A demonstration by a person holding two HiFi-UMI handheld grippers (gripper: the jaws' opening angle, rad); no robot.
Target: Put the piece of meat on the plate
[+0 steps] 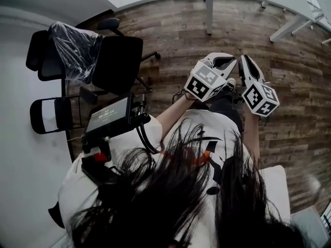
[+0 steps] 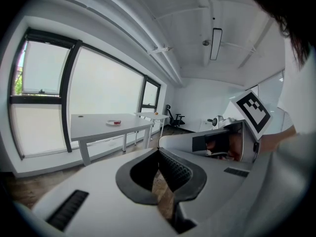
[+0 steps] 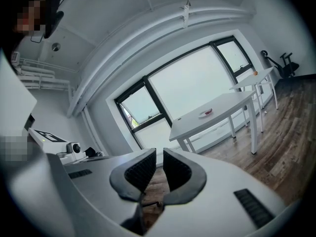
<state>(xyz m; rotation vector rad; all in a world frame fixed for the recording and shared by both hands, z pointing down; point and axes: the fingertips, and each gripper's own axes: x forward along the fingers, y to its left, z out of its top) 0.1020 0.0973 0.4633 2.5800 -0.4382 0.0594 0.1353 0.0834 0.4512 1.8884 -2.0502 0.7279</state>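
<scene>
Far off, a small red piece of meat [image 2: 117, 122] lies at a white plate [image 2: 111, 123] on a long white table [image 2: 94, 127]. It is too small to tell whether it rests on the plate or beside it. The right gripper view shows the same meat [image 3: 209, 111] and plate [image 3: 202, 114]. My left gripper [image 2: 159, 154] is shut, its tips touching with nothing between them. My right gripper [image 3: 159, 154] is shut and empty too. In the head view the left gripper [image 1: 222, 61] and right gripper [image 1: 248, 66] are held side by side over the wooden floor [image 1: 176, 61].
Black office chairs [image 1: 116, 61], one under clear plastic wrap [image 1: 75, 48], stand at my left. A second white table [image 3: 254, 80] with a small orange thing [image 3: 255, 73] stands past the first. White table legs [image 1: 209, 14] rise ahead of me.
</scene>
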